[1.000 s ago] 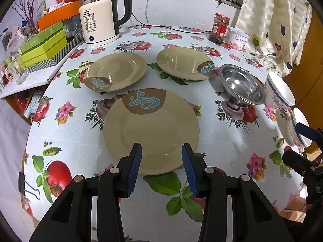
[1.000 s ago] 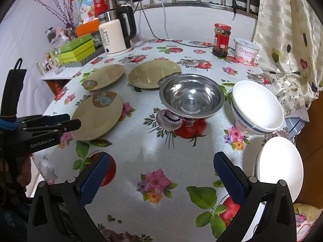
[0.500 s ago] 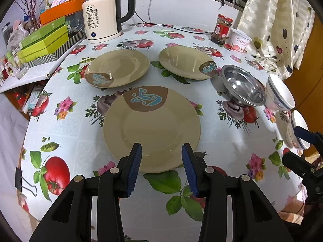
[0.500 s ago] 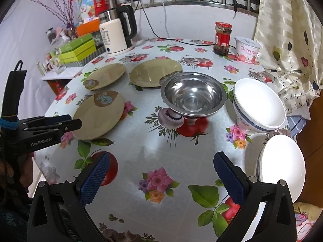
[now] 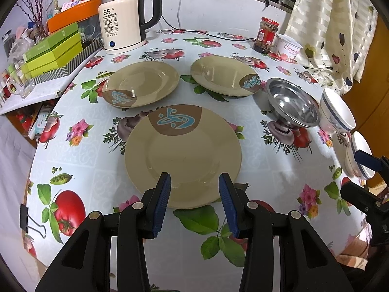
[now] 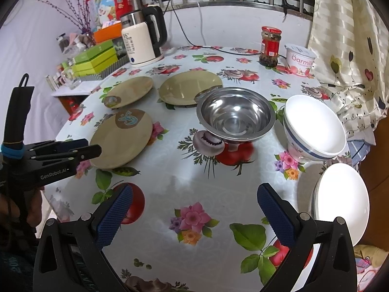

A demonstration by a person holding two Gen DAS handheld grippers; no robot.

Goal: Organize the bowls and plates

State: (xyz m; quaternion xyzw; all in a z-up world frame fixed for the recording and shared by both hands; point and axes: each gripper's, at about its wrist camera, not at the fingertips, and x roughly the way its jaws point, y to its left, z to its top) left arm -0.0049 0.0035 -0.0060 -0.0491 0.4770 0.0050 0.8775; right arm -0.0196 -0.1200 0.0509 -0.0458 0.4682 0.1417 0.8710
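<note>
Three tan plates with a brown and blue patch lie on the flowered tablecloth: the near plate (image 5: 182,150) (image 6: 122,137), a far left plate (image 5: 142,82) (image 6: 130,91) and a far right plate (image 5: 223,75) (image 6: 189,86). A steel bowl (image 5: 291,103) (image 6: 234,114) stands right of them, then a white blue-rimmed bowl (image 5: 336,112) (image 6: 313,126) and a second white bowl (image 5: 359,155) (image 6: 340,202) at the table's right edge. My left gripper (image 5: 194,192) (image 6: 80,147) is open, its fingers above the near plate's front rim. My right gripper (image 6: 194,209) is wide open over bare cloth.
At the back stand an electric kettle (image 5: 124,17) (image 6: 143,41) with its cord, a red-lidded jar (image 5: 266,35) (image 6: 270,46) and a yoghurt tub (image 5: 289,48) (image 6: 300,59). Green boxes (image 5: 53,51) and clutter fill a side shelf on the left. A curtain (image 5: 335,24) hangs on the right.
The left wrist view has drifted slightly back and up, so the plates sit a little lower in it. Both grippers stay open and nothing on the table has moved.
</note>
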